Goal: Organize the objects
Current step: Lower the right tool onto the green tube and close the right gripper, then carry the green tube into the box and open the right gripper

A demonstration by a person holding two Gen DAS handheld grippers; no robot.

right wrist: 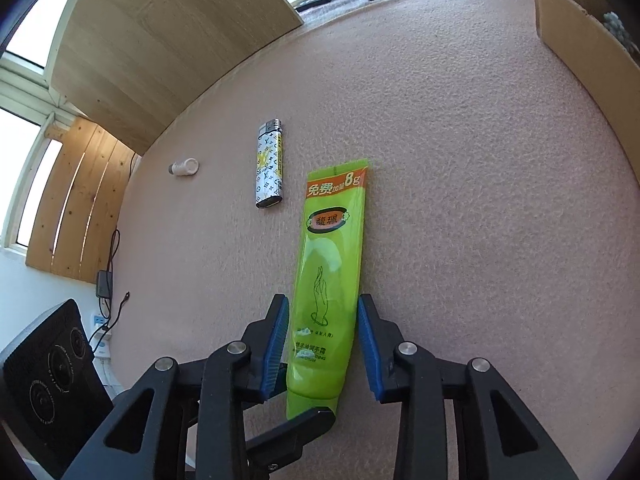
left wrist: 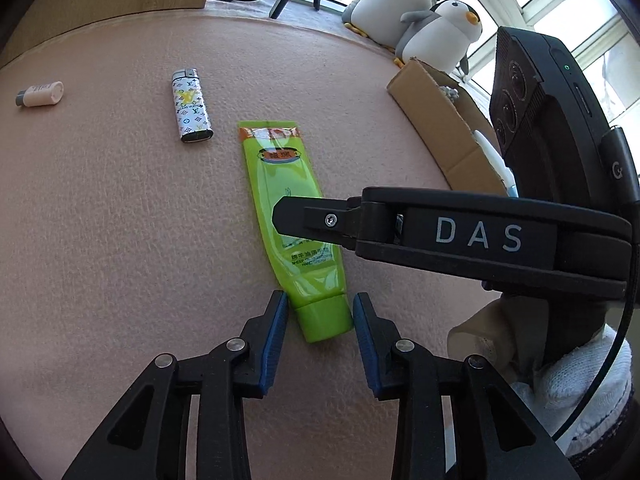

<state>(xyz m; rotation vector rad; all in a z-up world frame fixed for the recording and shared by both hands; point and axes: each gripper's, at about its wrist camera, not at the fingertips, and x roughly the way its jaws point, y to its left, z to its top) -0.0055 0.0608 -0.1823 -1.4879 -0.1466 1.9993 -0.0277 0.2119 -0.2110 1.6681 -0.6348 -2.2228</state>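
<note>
Lying between hand-held gripper [right wrist: 322, 344] pads: tube [right wrist: 330, 280]

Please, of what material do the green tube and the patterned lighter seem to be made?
Green tube: likely soft glossy plastic, since it shows highlights and a crimped flat end. Patterned lighter: apparently a hard printed plastic body with a shiny metal-looking top.

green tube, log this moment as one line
green tube flat on pink mat | right gripper open, straddling body | left gripper open, straddling cap | lighter untouched
</note>
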